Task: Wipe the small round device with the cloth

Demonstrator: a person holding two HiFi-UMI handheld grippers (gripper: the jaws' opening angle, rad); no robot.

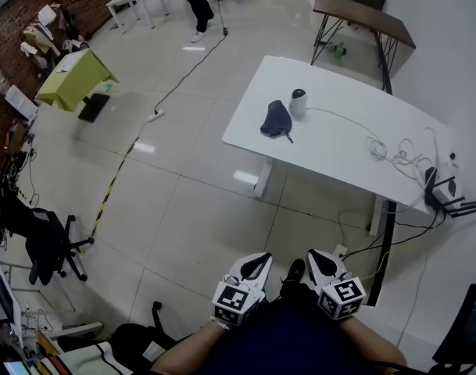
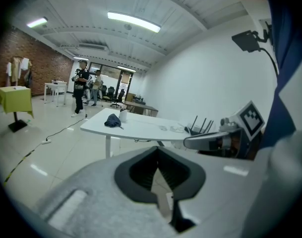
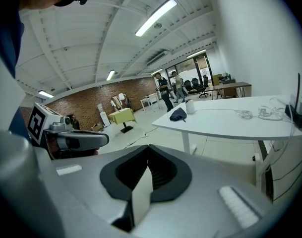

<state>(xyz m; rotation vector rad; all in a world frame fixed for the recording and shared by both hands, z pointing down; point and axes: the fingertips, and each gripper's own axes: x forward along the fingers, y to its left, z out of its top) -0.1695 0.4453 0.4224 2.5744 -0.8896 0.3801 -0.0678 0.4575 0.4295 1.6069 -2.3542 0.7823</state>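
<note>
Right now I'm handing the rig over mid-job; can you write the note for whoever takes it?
Both shut and empty: left tongs, right tongs, held near the body, well short of the white table.
The dark cloth lies on the table beside the small round device.
Done: nothing; the cloth is not picked up.
To do: reach the table, take the cloth, wipe the device.

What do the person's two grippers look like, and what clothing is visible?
Both the left gripper and the right gripper have light grey shells, with black padded lining around the jaws. Each carries a cube with black-and-white square markers. No cables show on them. The person wears a dark blue top; the forearms are uncovered.
</note>
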